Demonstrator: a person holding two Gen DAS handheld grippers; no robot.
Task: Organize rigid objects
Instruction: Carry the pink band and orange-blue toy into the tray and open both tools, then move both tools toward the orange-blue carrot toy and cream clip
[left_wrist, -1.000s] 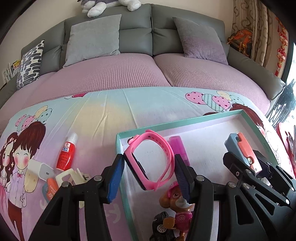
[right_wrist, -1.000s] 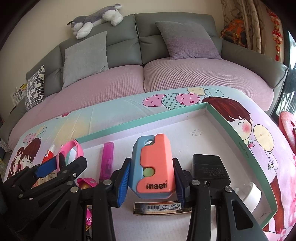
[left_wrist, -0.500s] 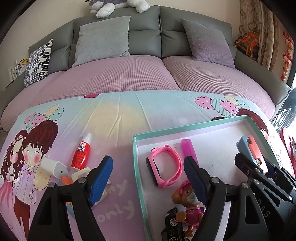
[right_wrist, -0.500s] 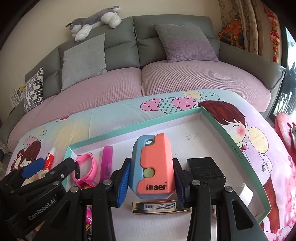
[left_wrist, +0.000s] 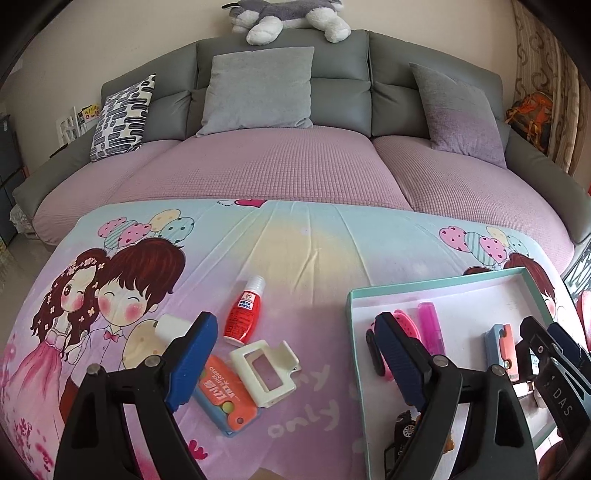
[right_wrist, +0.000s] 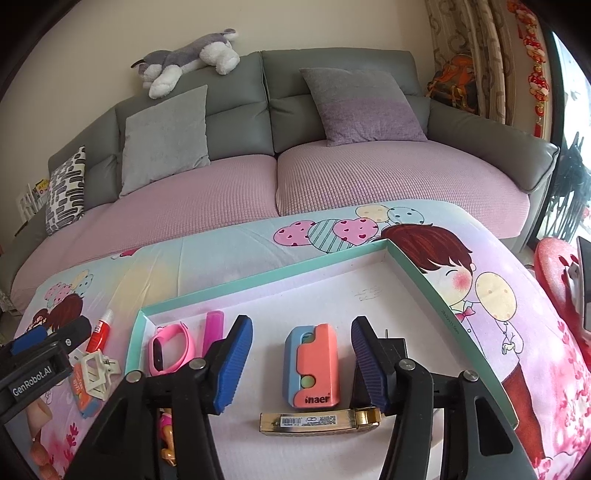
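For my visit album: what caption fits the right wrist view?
Right gripper, jaws just opened, above an orange-and-blue case lying in the teal-rimmed box.

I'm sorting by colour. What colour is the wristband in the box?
Pink wristband, clearest in the right wrist view.

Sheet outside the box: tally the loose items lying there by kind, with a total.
Red bottle: 1
White plug adapter: 1
Cream clip: 1
Orange-and-blue slider toy: 1
Total: 4
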